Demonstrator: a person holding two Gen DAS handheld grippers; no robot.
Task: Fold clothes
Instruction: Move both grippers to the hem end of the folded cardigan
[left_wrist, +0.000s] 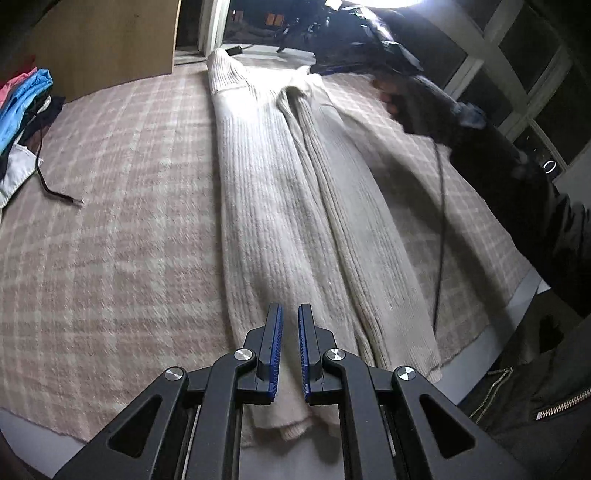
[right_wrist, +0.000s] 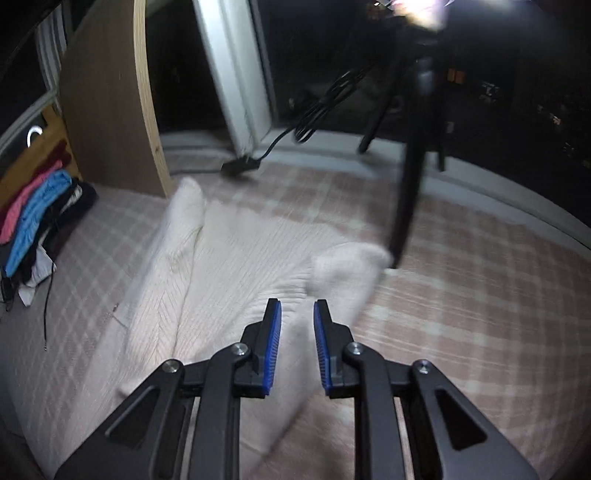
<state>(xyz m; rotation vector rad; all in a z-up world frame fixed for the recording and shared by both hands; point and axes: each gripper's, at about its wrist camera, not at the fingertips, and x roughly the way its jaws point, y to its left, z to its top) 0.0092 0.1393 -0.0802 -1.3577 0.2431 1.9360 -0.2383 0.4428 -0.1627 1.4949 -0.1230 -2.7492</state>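
I've got the cream ribbed sweater (left_wrist: 273, 206) stretched out long on the pink plaid blanket (left_wrist: 110, 221), one sleeve (left_wrist: 347, 221) folded in along its right side. My left gripper (left_wrist: 290, 314) hangs over the near hem, jaws parted only a narrow way, blue pads showing, nothing between them. Over on the right wrist view, the right gripper (right_wrist: 297, 310) sits above the sweater (right_wrist: 236, 266) too, jaws a little wider apart and empty; a cuff end (right_wrist: 351, 266) lies bunched just ahead of the fingertips. The picture is blurred there, so I can't say whether the pads touch the knit. A black tripod leg (right_wrist: 406, 206) stands on the blanket beyond the cuff. Far left, a pile of clothes (left_wrist: 22, 110), blue and pink on top, sits well apart from the sweater beside a wooden panel (left_wrist: 110, 40).
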